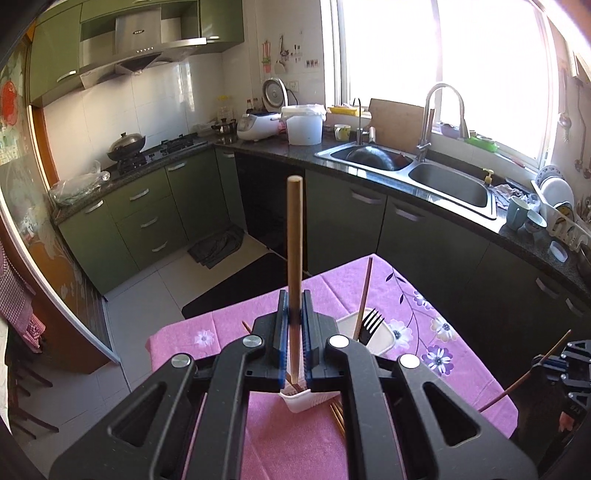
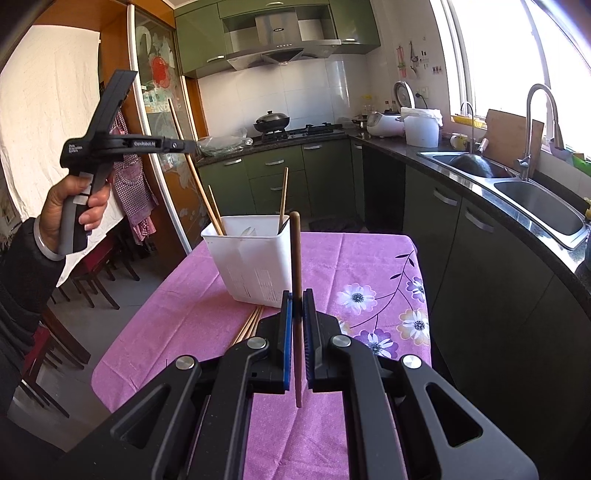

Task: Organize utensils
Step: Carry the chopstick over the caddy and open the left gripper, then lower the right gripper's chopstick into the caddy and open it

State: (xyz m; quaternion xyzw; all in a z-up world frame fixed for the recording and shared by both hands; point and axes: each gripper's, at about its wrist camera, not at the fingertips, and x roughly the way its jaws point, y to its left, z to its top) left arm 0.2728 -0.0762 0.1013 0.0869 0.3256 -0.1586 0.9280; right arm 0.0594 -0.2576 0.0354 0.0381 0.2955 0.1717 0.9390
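While a fork [image 1: 370, 325] and some chopsticks already stand in the white holder [image 2: 255, 258], each closed gripper [image 1: 294, 314] [image 2: 297, 325] clamps one chopstick [image 1: 294, 258] [image 2: 295, 280]; loose chopsticks [image 2: 251, 325] wait on the tablecloth [image 2: 369, 266].

The left gripper [image 2: 184, 144] has small white letters along its black side in the right wrist view. They look like a maker's name, but they are too blurry to spell. There is more tiny white print near its handle, also too small to read. The range hood [image 2: 279, 35] has a small logo that cannot be read
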